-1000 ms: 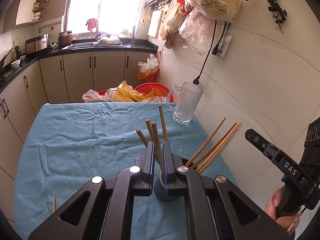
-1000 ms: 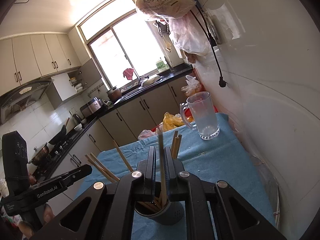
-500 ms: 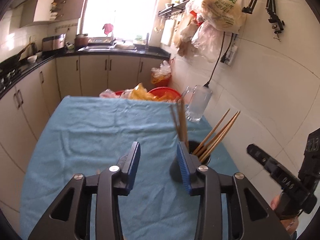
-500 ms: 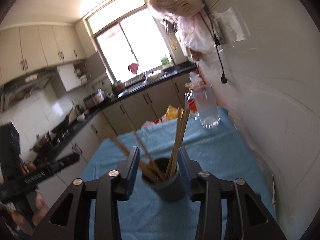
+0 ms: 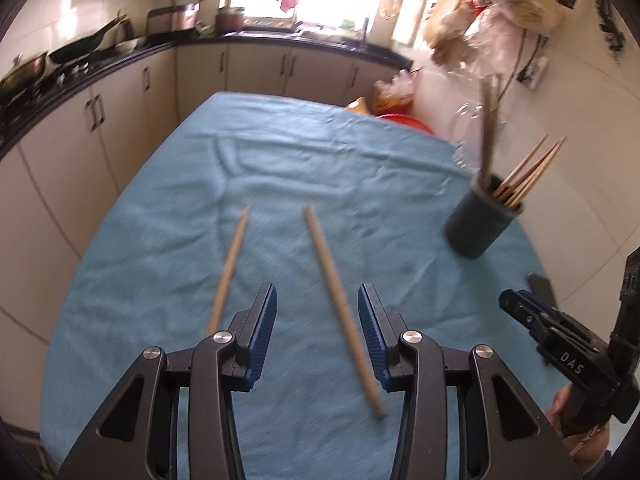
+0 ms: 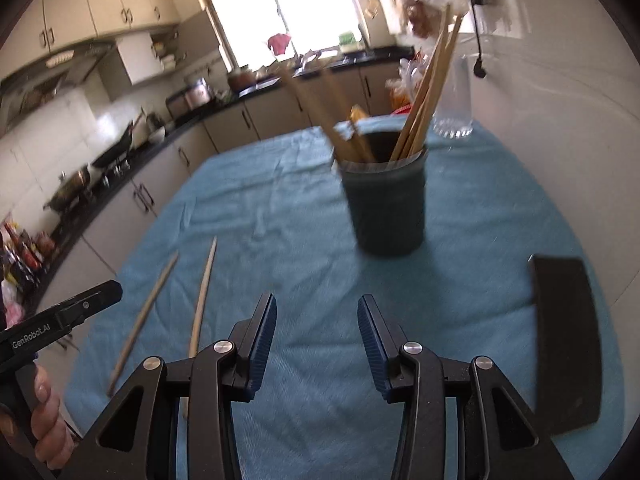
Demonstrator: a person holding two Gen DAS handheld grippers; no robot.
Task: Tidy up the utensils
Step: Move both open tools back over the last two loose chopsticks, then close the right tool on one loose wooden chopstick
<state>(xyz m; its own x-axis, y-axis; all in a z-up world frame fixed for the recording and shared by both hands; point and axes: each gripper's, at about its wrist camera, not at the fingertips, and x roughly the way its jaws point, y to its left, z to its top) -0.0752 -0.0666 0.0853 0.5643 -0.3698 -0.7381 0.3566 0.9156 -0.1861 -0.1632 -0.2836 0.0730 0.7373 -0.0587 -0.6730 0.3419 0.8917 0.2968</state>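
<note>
Two loose chopsticks lie flat on the blue-clothed worktop (image 5: 168, 216): the left chopstick (image 5: 230, 268) at about 11 o'clock from the left claw (image 5: 317, 334), the right chopstick (image 5: 340, 308) running between its open, empty jaws. Both look light, stiff and smooth, likely to roll or slip, so pinching near mid-length seems safest. Toward 1 o'clock stands the dark cup (image 6: 384, 208) of chopsticks, straight ahead of the right claw (image 6: 317, 334), also open and empty.

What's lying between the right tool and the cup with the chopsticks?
Nothing: in the right wrist view only bare blue cloth separates the open right tool from the cup.
</note>
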